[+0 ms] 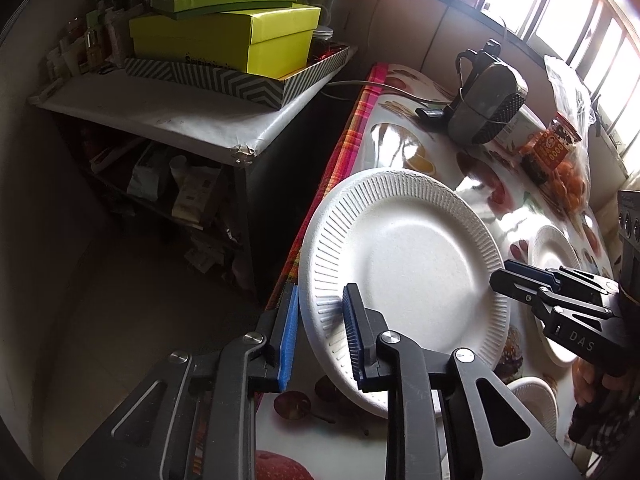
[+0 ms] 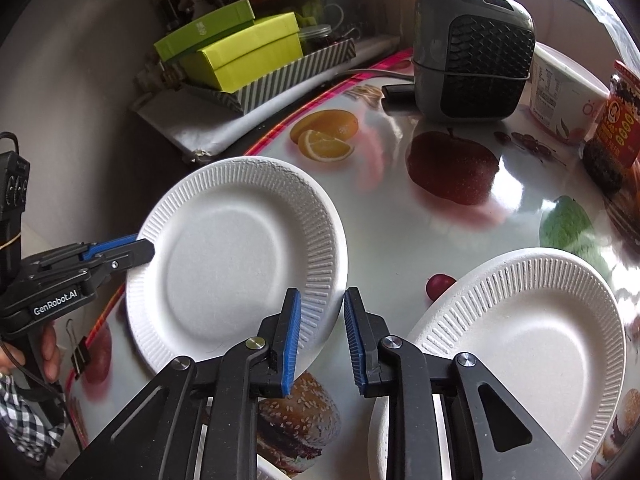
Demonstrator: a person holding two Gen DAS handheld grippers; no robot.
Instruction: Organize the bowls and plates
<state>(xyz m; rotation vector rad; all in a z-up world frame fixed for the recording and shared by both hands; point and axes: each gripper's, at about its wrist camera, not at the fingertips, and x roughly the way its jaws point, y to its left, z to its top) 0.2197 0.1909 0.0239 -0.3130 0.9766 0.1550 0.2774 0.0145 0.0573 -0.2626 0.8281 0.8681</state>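
Both the left gripper [image 1: 320, 336] and right gripper [image 2: 322, 340] pinch opposite rims of one paper plate [image 2: 236, 264] at frame centre-left, tilted above the table [image 2: 400, 216]; a second plate [image 2: 520, 344], lower right, remains unstacked.

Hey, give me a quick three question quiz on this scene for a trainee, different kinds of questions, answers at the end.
1. True or false: the left gripper and the right gripper are both clamped on the rim of the same paper plate.
2. What stands at the far end of the table? A: a grey appliance with a black grille. B: a glass vase. C: a laptop.
3. Fill in: the stacked boxes on the side shelf are ___ in colour.
Key: 1 true; 2 A; 3 green.
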